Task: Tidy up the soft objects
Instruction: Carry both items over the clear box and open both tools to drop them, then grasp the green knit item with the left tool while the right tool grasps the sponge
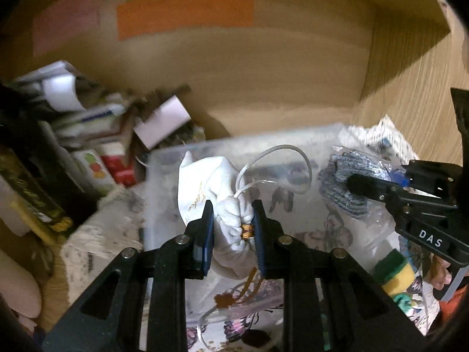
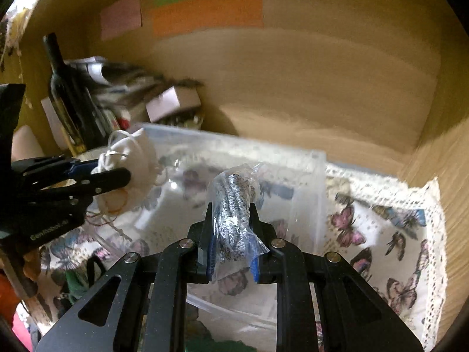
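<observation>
My left gripper (image 1: pixel 232 228) is shut on a white drawstring cloth pouch (image 1: pixel 211 187) and holds it over a clear plastic bin (image 1: pixel 164 164). The pouch also shows at the left of the right wrist view (image 2: pixel 137 158). My right gripper (image 2: pixel 230 228) is shut on a grey knitted item in a clear plastic bag (image 2: pixel 234 205), held above the same bin (image 2: pixel 316 176). In the left wrist view the right gripper (image 1: pixel 363 187) and the bagged grey knit (image 1: pixel 340 176) are at the right.
The bin stands on a butterfly-print cloth with a lace edge (image 2: pixel 381 234) inside a wooden cabinet. A dark bottle (image 2: pixel 64 88) and a pile of boxes and papers (image 1: pixel 88 123) fill the back left. A yellow-green sponge (image 1: pixel 392 270) lies at the right.
</observation>
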The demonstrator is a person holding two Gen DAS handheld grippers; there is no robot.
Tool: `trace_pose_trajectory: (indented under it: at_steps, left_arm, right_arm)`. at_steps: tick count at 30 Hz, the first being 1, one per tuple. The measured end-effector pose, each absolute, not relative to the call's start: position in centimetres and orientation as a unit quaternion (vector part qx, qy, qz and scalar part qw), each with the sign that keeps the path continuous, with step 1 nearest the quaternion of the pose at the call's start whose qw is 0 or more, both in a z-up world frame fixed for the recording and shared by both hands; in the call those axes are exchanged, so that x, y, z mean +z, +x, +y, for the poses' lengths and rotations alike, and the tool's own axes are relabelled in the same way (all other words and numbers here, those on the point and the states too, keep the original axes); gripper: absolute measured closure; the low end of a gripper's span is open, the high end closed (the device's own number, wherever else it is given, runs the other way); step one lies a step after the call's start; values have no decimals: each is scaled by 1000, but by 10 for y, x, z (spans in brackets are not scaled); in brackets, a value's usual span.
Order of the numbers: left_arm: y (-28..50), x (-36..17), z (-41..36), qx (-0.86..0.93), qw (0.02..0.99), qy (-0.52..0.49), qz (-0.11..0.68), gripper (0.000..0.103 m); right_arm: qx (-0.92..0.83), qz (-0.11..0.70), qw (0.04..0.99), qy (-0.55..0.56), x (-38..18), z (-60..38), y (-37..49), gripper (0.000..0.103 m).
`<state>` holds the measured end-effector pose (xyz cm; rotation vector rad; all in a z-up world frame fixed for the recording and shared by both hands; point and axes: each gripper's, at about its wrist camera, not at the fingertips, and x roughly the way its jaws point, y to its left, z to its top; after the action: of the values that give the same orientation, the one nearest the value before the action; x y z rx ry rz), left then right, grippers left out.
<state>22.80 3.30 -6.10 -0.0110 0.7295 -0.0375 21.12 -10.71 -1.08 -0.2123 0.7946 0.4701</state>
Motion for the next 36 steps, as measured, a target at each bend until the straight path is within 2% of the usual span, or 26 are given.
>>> trace_pose_trajectory:
  at_steps: [5, 8, 9, 10, 11, 13, 14, 19, 20, 27, 36]
  left_arm:
    - [234, -72, 30, -36, 921, -16, 387, 77]
    - [227, -65, 29, -37, 923, -14, 383, 68]
    - [223, -63, 27, -36, 925, -12, 377, 61]
    - [221, -60, 25, -34, 928, -9, 371, 52]
    - [217, -55, 25, -31, 931, -6, 363, 49]
    - [208, -46, 23, -28, 939, 1, 343, 40]
    - [204, -40, 23, -28, 941, 3, 337, 37]
    - [176, -16, 20, -27, 954, 4, 299, 8]
    - [171, -14, 19, -26, 956, 5, 292, 5]
    - [137, -16, 1, -31, 961, 20, 276, 1]
    - [124, -50, -16, -56, 947, 9, 315, 1]
  right_arm:
    - [218, 402, 881, -117, -21, -105, 216, 84]
    - [213, 400, 883, -121, -18, -105, 214, 79]
    - [212, 396, 885, -122, -16, -104, 213, 76]
    - [210, 390, 888, -121, -13, -106, 211, 69]
    - [209, 384, 891, -120, -9, -107, 209, 61]
    - [208, 366, 899, -119, 1, -109, 202, 54]
    - [207, 358, 903, -119, 5, -111, 198, 50]
    - [210, 318, 918, -109, 29, -119, 175, 35]
    - [211, 313, 920, -107, 31, -120, 171, 33]
    - [211, 303, 923, -108, 30, -133, 141, 32]
    - [205, 357, 906, -96, -8, -148, 130, 32]
